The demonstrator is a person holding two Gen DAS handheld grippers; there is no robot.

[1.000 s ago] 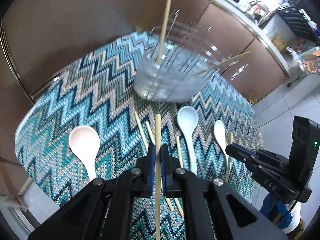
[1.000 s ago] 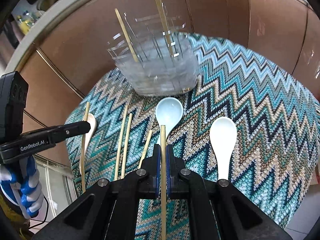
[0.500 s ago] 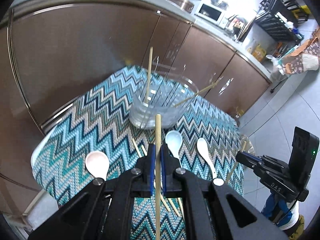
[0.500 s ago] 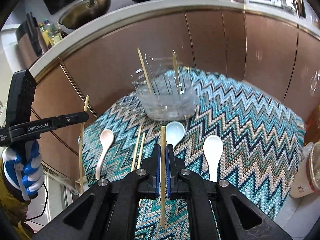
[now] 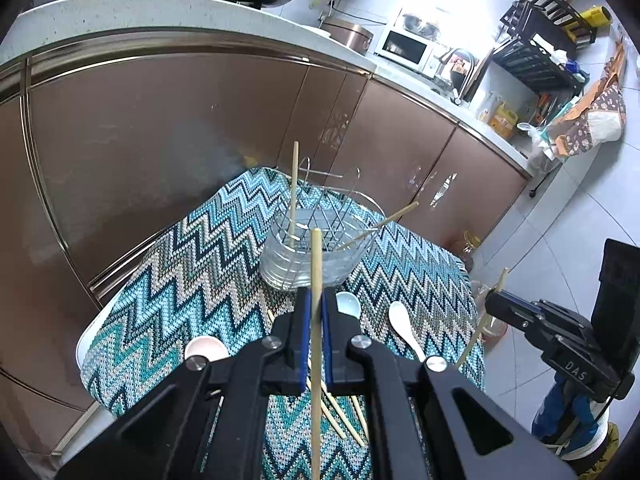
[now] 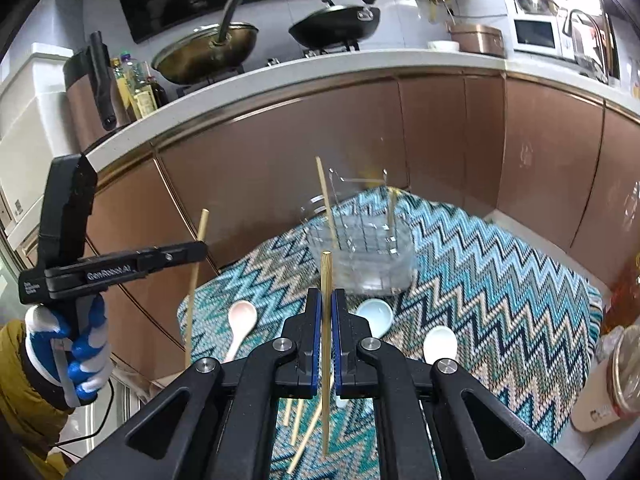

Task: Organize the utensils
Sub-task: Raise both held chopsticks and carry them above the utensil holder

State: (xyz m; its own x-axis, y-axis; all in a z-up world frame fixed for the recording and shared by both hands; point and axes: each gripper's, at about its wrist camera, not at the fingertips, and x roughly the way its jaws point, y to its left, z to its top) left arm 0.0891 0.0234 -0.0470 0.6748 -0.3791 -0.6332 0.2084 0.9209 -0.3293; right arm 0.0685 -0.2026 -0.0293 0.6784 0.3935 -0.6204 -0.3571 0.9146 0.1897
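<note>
Both grippers have lifted off the cloth since a second ago; more of the kitchen shows. Left gripper [image 5: 316,344] clamped on a chopstick [image 5: 315,280], right gripper [image 6: 327,340] clamped on another chopstick [image 6: 326,312]. Holder [image 5: 316,248] sits at the far end of the cloth [image 5: 180,280], two sticks already in it. Risks: thin sticks pivoting in the pads, missing the wire grid, or tipping the light holder. Spoons [image 6: 240,320] and loose sticks lie near. Readable: "GenRobot.AI" and "DAS" on the gripper sides.

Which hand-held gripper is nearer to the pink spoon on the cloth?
Left, as far as I can tell. The left hand-held gripper hangs just beside the pink spoon; the right hand-held gripper is across the cloth, with the white spoon nearest it.
</note>
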